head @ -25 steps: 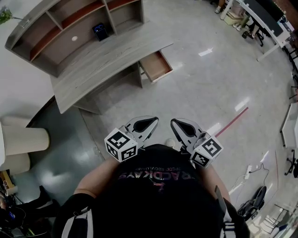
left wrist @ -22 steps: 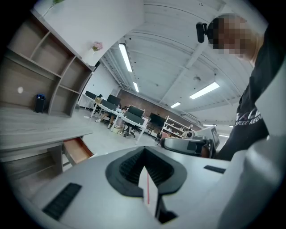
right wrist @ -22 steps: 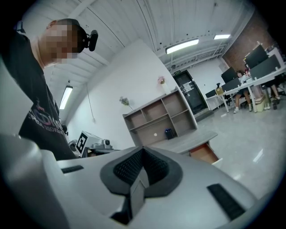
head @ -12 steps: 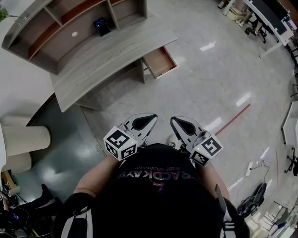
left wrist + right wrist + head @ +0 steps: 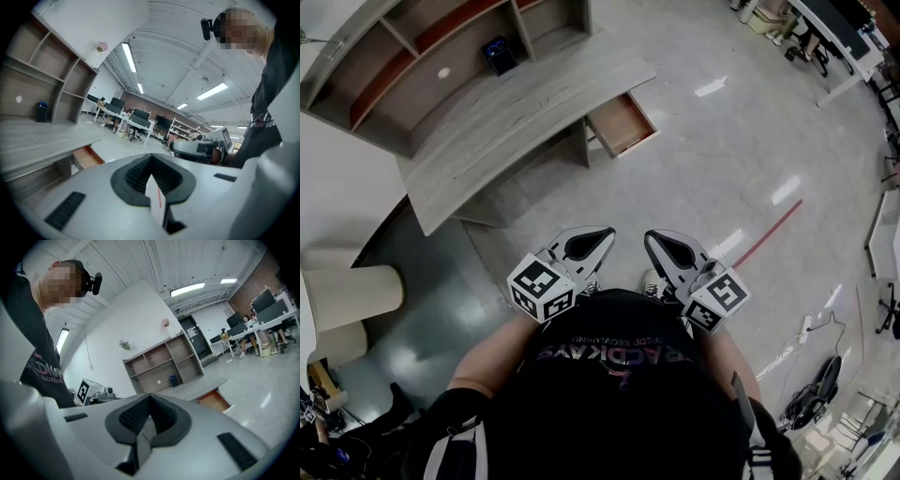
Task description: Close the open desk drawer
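One open drawer point(image 5: 620, 123) juts from grey desk point(image 5: 516, 117) over glossy floor point(image 5: 722, 178).

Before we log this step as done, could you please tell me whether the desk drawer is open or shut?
Open: the drawer juts out from the end of the desk, with its brown inside showing.

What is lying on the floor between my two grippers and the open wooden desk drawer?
Nothing: in the head view, only bare glossy grey floor separates the left gripper and right gripper from the open wooden desk drawer.
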The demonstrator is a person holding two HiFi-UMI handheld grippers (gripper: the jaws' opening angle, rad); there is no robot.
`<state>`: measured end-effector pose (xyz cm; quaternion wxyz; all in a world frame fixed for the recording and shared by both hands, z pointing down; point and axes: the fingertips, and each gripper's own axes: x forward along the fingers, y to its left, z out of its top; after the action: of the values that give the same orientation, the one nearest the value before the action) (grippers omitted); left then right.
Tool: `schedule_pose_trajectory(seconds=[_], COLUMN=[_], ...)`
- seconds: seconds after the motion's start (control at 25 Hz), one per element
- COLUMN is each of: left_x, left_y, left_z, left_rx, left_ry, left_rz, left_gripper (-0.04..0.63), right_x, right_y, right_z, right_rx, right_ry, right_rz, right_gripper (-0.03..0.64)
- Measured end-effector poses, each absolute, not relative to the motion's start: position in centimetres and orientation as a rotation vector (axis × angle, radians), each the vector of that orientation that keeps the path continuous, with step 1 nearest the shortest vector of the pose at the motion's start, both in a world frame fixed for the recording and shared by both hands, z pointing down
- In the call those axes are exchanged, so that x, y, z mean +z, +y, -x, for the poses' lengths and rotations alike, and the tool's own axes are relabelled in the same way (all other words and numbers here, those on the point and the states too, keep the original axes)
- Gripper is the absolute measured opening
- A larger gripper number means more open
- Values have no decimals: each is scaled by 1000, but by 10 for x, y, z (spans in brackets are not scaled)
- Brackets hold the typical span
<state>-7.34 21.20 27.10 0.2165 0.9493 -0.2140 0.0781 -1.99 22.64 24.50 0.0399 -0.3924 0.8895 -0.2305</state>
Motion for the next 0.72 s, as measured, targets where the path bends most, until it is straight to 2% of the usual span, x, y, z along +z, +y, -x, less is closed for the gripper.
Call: schedule_pose_trajectory(seconds=[0.72], left_x=[267], left_y=[194], left_z=[94], left_rx=[202], left_ry=[-512], left_rz=[-2665], left_gripper=[9], right_x=[242], right_y=[219], right_z=[35], right_rx=[-687], right_ry=[2647], right_rz=[1364], right_gripper=[17])
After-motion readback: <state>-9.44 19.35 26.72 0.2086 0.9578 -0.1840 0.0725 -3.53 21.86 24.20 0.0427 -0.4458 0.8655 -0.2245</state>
